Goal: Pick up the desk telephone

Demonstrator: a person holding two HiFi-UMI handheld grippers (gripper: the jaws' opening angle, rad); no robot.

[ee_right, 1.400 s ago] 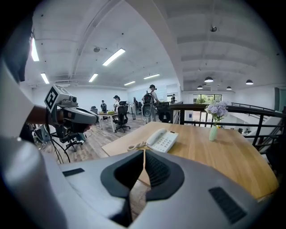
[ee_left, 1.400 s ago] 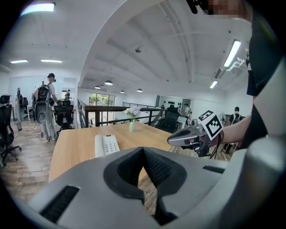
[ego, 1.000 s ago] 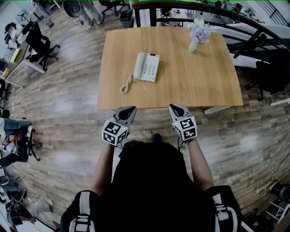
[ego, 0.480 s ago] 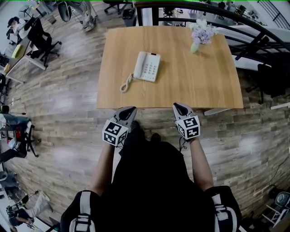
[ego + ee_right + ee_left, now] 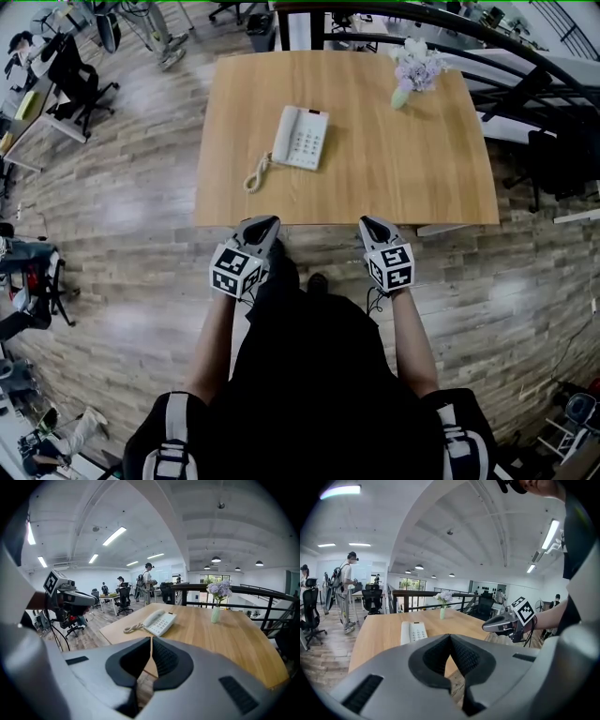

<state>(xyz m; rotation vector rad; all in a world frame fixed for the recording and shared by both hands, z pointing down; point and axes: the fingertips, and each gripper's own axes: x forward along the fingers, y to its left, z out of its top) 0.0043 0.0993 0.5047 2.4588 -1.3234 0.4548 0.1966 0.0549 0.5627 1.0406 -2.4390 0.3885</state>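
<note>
Desk telephone (image 5: 301, 137) on table (image 5: 403, 178); its markings too small to read

A rectangular light-wood table (image 5: 375, 178) is being seen standing on a plank floor (image 5: 131, 253). A white desk telephone (image 5: 301, 137) is being carried flat in its left half, about midway between the near and far edges, with the handset lying along the left side and the keypad on the right. A coiled cord (image 5: 255, 174) is being trailed toward the near left corner. A vase of pale flowers (image 5: 402, 94) is being carried upright near the far right corner, well apart from the desk telephone.
</note>
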